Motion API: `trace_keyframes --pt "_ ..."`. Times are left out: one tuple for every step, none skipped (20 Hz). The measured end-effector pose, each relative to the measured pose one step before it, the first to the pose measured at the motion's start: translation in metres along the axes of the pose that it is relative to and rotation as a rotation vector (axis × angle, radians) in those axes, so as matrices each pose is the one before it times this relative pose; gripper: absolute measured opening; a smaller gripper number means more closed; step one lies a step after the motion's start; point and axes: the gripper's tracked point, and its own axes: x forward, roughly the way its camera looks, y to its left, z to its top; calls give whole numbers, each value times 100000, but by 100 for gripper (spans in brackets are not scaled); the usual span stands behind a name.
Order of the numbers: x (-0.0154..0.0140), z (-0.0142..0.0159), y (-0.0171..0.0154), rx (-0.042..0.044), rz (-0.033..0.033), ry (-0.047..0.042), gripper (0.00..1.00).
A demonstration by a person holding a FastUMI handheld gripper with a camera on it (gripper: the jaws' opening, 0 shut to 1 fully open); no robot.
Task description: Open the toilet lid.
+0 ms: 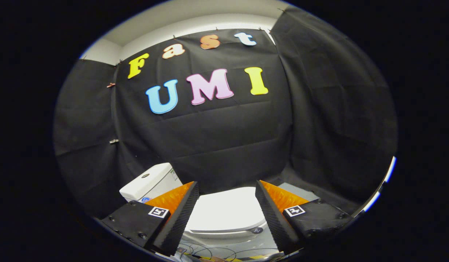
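A white toilet stands below and ahead of me against the black cloth wall. Its lid (228, 211) lies flat and closed over the bowl, showing in the gap between my two fingers. The white tank (149, 183) rises behind it, beyond the left finger (180, 214). My gripper (227, 186) hangs above the lid with its orange and black fingers spread wide apart and nothing between them. The fingers touch neither lid nor bowl. A small dark tab (257, 230) sits at the lid's near rim by the right finger (273, 214).
Black cloth walls close in behind and on both sides of the toilet. Thin cables (217, 251) lie on the pale floor just in front of the bowl. A white ceiling strip runs above the cloth.
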Motion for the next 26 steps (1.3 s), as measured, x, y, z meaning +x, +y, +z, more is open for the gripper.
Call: trace_keyframes --pt "974 -963 -1317 2330 -1036 2156 99" --pt "1037 -1011 -1144 2187 -958 2273 99" --pt "1016 -1049 -1431 1901 -1556 2599 99" --pt "985 -1025 -1261 2056 -739 2428 99" --pt "891 -944 -1204 2216 -617 2463 99" --pt "878 -842 -1191 2379 -733 1912 99" --pt "1211 -670 -1278 2531 -662 1711 100" --pt "1141 -868 -1217 2874 -586 1869 100" --pt "998 -677 -995 2669 -489 1948 100" --pt "1264 -780 -980 3676 68 2542 100" --pt "1127 -829 -917 4424 975 2659 100" --pt "1083 -775 -879 4720 442 2844 100" --pt "990 -923 -1055 4027 429 2420 99" --pt "926 -846 -927 2890 22 1965 99" --pt "1137 -738 -943 2588 361 1605 99" --pt "1115 -805 -843 2831 151 1949 98" --pt "826 -857 -958 2896 241 2329 98" --pt "677 -1022 -831 3071 290 2170 97" --pt "432 -809 -740 3115 602 1565 97" --pt "374 -754 -642 3164 1424 995 97" --pt "299 -792 -531 3378 1519 577 97" --pt "484 -644 -501 3364 1079 409 97" --pt "469 -691 -533 2631 764 936 97" --pt "327 -742 -395 2369 1334 689 97" --pt "192 -457 -334 2490 1636 330 97" --pt "-21 -427 -329 3288 2413 172 97"
